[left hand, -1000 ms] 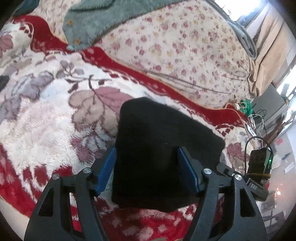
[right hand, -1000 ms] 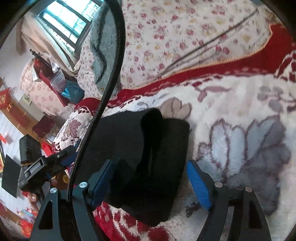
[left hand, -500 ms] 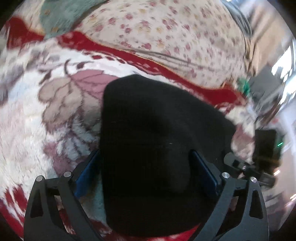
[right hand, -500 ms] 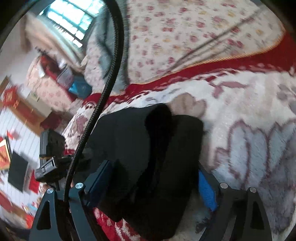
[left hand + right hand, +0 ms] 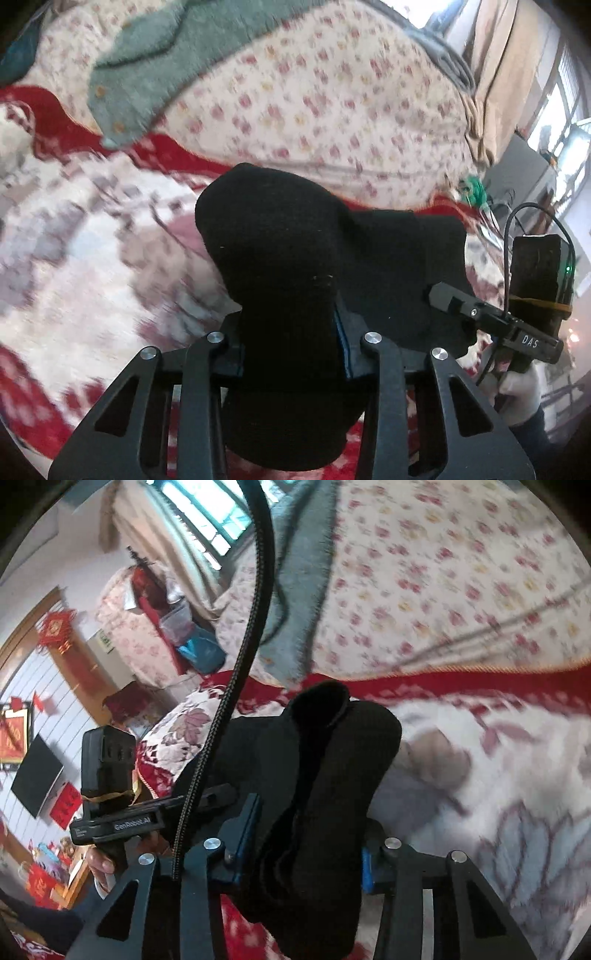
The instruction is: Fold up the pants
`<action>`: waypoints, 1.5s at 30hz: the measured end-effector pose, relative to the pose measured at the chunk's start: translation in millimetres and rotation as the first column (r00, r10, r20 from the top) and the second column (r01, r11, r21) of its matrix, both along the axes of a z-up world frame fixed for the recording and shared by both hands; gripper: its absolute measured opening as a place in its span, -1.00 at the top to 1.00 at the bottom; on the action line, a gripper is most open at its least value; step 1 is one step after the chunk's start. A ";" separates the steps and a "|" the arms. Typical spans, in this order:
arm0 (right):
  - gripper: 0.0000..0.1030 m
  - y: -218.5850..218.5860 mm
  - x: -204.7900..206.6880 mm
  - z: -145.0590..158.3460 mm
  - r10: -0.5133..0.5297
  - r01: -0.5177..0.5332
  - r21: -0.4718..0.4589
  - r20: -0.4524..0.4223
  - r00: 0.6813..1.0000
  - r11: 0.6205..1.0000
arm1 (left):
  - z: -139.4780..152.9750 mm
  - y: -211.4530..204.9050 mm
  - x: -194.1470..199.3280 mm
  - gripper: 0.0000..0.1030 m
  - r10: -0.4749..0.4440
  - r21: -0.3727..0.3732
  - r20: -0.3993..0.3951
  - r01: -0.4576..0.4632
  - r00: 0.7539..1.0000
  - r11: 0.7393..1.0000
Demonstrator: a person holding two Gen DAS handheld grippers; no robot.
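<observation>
floral plush blanket (image 5: 92, 266) covers the bed. both left tongs (image 5: 291, 343) and right tongs (image 5: 301, 849) are clamped on the black pants (image 5: 280, 258), already a compact bundle; probably only setting down remains.

The right two-finger black gripper with blue pads (image 5: 301, 843) was clamped on a thick fold of the black knitted pants (image 5: 332, 775), which bulged up between its fingers. Beneath lay a plush red-and-white floral blanket (image 5: 498, 775). At left, the other black handheld gripper (image 5: 122, 823) met the same cloth. A braided black cable (image 5: 243, 642) crossed the view.
</observation>
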State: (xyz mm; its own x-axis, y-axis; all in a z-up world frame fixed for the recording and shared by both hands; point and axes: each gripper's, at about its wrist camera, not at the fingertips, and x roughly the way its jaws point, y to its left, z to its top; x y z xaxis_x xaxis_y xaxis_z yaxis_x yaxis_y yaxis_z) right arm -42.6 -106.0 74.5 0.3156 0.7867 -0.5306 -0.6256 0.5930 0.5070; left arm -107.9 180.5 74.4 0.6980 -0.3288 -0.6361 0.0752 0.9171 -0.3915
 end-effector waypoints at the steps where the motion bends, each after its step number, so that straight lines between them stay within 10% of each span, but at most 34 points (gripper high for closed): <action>1: 0.18 7.3 1.6 3.8 0.010 -0.010 0.006 0.008 1.000 1.000 | 8.3 8.8 -2.3 0.34 0.022 0.005 0.020 -0.022 1.000 1.000; 10: 0.18 91.3 21.8 12.1 0.117 -0.117 0.071 0.006 0.993 0.991 | 34.4 84.7 -9.4 0.34 0.171 0.038 0.059 -0.173 0.984 0.984; 20: 0.15 174.5 55.1 -46.0 0.173 -0.171 0.023 -0.120 0.978 0.985 | -21.9 151.8 1.8 0.33 0.330 -0.016 -0.081 -0.332 0.941 0.943; 28: -0.35 170.9 67.7 -70.2 0.108 -0.120 -0.077 -0.141 0.984 0.990 | -43.8 165.3 -3.8 -0.25 0.346 -0.110 -0.145 -0.363 0.927 0.925; 37: -0.35 160.2 35.3 -24.0 0.091 -0.076 -0.204 0.065 0.994 0.976 | -5.3 128.9 -29.6 -0.25 0.467 0.145 -0.011 -0.461 0.884 0.876; 45: -0.35 152.2 7.3 -1.3 0.075 -0.049 -0.177 0.142 0.987 0.983 | 19.4 92.5 -51.6 -0.25 0.496 0.219 0.093 -0.504 0.863 0.836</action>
